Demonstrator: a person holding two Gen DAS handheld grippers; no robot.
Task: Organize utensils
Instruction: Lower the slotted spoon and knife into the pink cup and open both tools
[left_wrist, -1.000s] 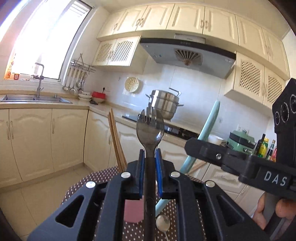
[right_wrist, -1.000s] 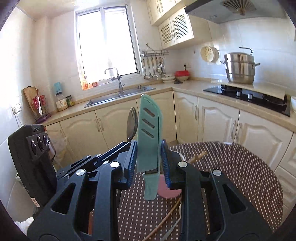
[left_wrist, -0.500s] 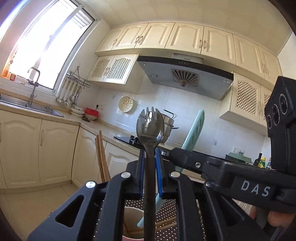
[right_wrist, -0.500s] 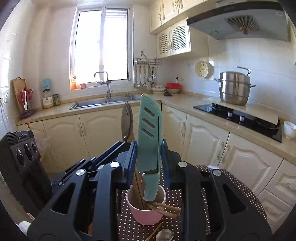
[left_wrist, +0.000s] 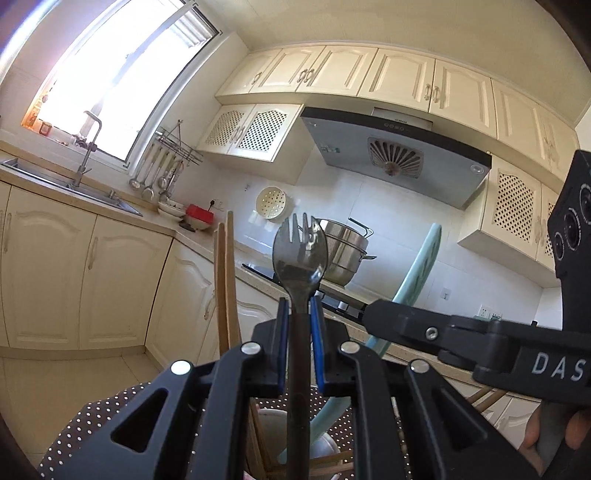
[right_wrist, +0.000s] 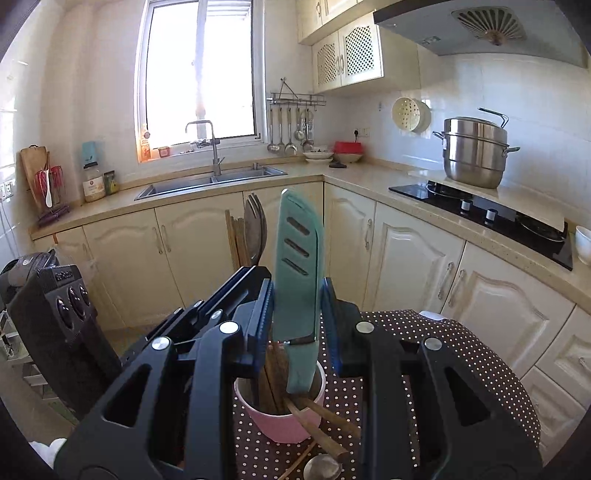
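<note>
My left gripper is shut on a dark spork, held upright with its handle reaching down into the cup. My right gripper stands open around a teal sheathed knife, whose lower end is inside the pink cup. Wooden chopsticks stand in the cup, and the spork shows behind. The knife and chopsticks also show in the left wrist view.
The cup stands on a brown polka-dot table. More chopsticks and a metal spoon lie in front of the cup. Kitchen counters with a sink, a hob and a steel pot run behind.
Both grippers have lowered toward the cup. The knife's end and the spork's handle have gone down into the cup. The right jaws have opened around the knife.
</note>
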